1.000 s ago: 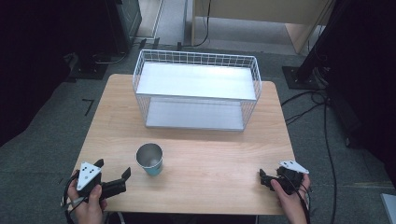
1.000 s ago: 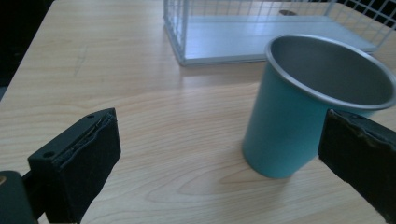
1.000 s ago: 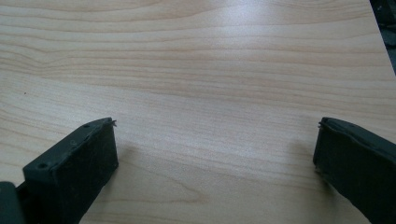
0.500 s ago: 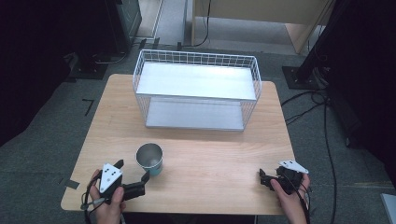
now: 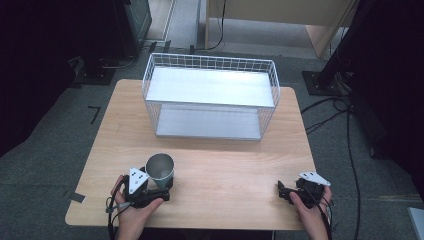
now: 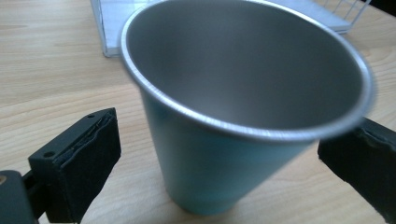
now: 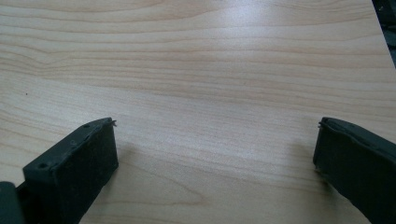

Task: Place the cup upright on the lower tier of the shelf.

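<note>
Left gripper [image 5: 159,186] sits near the front-left part of the table with its jaws spread wide on either side of a tapered metal cup with a teal outside and a bare silver inside [image 5: 160,169]. In the left gripper view the cup [image 6: 243,112] stands upright on the wood between the two black pads [image 6: 79,163], with a gap showing at the left pad; whether the right pad touches the cup's wall cannot be told. Right gripper [image 5: 282,191] rests low over the front-right part of the light wooden table [image 5: 225,165], well apart from the cup, its jaws also wide apart with bare wood grain [image 7: 210,116] between them. Behind the cup, toward the far side of the table, stands a white wire basket with a flat white shelf across its top [image 5: 210,95].
</note>
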Motion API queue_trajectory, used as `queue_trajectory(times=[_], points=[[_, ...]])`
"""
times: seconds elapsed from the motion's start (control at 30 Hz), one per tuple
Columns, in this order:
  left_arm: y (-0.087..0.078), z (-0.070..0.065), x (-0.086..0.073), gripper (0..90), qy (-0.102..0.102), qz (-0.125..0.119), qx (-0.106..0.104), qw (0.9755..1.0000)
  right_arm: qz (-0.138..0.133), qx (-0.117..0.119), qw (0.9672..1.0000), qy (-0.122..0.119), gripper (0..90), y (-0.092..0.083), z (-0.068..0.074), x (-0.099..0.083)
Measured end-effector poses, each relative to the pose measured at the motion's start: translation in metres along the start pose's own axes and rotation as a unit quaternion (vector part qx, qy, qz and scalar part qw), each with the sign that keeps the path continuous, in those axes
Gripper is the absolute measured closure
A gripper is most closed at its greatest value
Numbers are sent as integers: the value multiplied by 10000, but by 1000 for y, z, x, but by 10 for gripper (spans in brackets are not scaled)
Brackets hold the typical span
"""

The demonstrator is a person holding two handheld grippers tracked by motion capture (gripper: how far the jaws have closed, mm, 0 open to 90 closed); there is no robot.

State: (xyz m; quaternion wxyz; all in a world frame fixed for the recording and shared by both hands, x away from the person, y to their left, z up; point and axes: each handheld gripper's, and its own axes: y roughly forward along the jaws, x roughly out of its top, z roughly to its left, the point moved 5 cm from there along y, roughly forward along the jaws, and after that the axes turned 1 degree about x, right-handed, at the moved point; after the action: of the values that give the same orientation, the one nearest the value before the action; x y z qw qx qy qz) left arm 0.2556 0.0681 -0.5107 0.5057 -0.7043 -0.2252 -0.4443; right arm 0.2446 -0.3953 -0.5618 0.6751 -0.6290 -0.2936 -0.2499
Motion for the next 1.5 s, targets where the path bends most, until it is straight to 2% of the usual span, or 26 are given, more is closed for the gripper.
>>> queue_trajectory(times=[0.2, 0.33, 0.5, 0.67, 0.83, 1.0, 1.07, 1.27, 1.5], points=[[11, -3, 1, 8, 72, 88, 165, 9998, 6, 4, 10000, 11, 0, 0, 0, 0], [15, -2, 5, 61, -6, -17, 259, 9997, -1, -1, 10000, -1, 0, 0, 0, 0], [18, -1, 7, 151, 44, -79, 334, 9994, 0, 0, 10000, 0, 0, 0, 0, 0], [20, 2, 9, 157, -7, -163, 441, 9989, 5, 4, 10000, 10, 0, 0, 0, 0], [19, 3, 12, 160, 2, -214, 452, 9988, 6, 4, 10000, 10, 0, 0, 0, 0], [16, 3, 23, 160, 7, -351, 489, 9982, 6, 5, 10000, 11, 0, 0, 0, 0], [14, 1, 32, 160, 60, -487, 518, 9975, 6, 5, 10000, 10, 0, 0, 0, 0], [13, 0, 45, 161, 140, -667, 513, 9964, 1, 1, 10000, 1, 0, 0, 0, 0], [13, -3, 68, 162, 283, -918, 560, 9938, 6, 5, 10000, 10, 0, 0, 0, 0]])
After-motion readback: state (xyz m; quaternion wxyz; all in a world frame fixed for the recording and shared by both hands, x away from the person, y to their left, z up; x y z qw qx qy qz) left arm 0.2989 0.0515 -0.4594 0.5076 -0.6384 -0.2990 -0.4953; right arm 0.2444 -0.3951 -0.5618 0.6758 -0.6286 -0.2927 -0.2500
